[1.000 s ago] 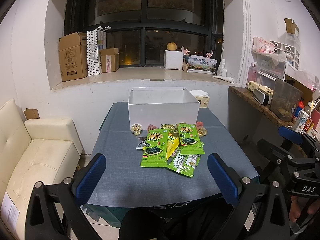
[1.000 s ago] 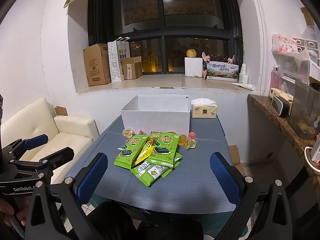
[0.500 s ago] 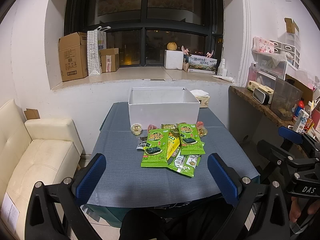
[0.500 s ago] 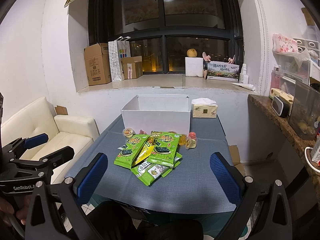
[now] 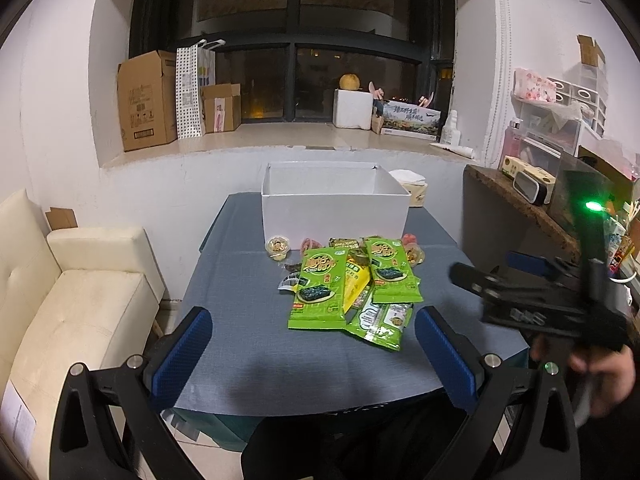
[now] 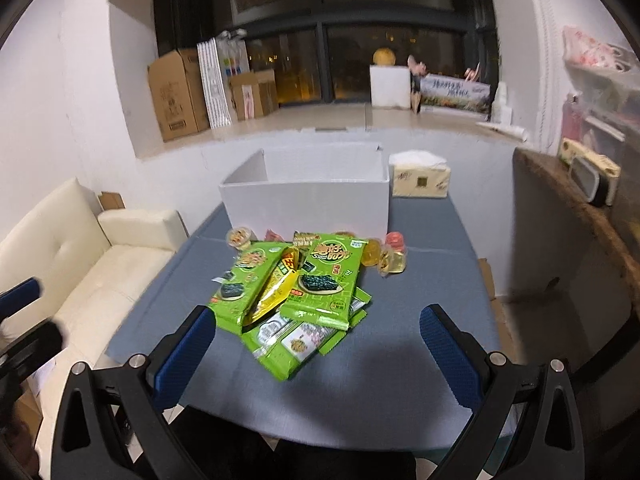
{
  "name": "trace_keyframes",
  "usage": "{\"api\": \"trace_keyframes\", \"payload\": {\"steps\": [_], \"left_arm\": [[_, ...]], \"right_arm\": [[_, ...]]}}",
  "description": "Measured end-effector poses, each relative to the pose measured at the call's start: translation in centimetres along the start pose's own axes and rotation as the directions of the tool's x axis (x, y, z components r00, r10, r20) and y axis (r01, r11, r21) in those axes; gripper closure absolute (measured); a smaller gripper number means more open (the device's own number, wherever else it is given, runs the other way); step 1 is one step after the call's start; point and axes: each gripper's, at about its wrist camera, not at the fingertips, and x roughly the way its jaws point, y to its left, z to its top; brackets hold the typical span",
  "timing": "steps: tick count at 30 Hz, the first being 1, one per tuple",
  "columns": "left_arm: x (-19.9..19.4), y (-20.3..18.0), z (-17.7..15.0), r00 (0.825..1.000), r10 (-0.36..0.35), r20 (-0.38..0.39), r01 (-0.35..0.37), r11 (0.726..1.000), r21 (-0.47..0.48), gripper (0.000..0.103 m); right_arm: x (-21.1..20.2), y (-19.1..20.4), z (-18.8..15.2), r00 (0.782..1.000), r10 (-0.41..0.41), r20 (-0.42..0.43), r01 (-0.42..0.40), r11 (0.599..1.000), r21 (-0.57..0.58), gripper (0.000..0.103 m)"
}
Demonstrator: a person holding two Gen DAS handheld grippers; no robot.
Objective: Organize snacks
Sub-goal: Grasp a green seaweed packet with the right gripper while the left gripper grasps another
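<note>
A pile of green seaweed snack packs (image 5: 352,292) (image 6: 304,292) lies mid-table, with a yellow pack (image 6: 276,288) wedged between them. Small jelly cups (image 5: 278,246) (image 6: 390,256) sit behind the pile. An open white box (image 5: 334,204) (image 6: 308,196) stands at the table's far side. My left gripper (image 5: 316,356) is open and empty above the table's near edge. My right gripper (image 6: 316,356) is open and empty, just in front of the pile. It also shows at the right of the left wrist view (image 5: 532,300).
The table has a blue-grey cloth (image 5: 240,320) (image 6: 420,360). A tissue box (image 6: 420,178) stands right of the white box. A cream sofa (image 5: 68,300) is on the left. A cluttered counter (image 5: 532,208) runs along the right.
My right gripper has moved forward and down toward the snack pile; its view is blurred. My left gripper has hardly moved.
</note>
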Motion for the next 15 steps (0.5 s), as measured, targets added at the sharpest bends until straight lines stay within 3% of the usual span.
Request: {"api": "trace_keyframes", "payload": {"steps": [10,15], "left_arm": [[4.5,2.8,0.1,0.998,0.012,-0.059,-0.014,0.999,-0.033,0.0],[7.2,4.0,0.4,0.996,0.009,-0.091,-0.013,0.999,-0.04,0.0]], "right_arm": [[12.4,-1.0,0.6,0.98,0.025,-0.198,-0.006,0.996,0.094,0.0],[16.3,-1.6,1.0,0.97,0.021,-0.244,0.012,0.991,0.132,0.0]]}}
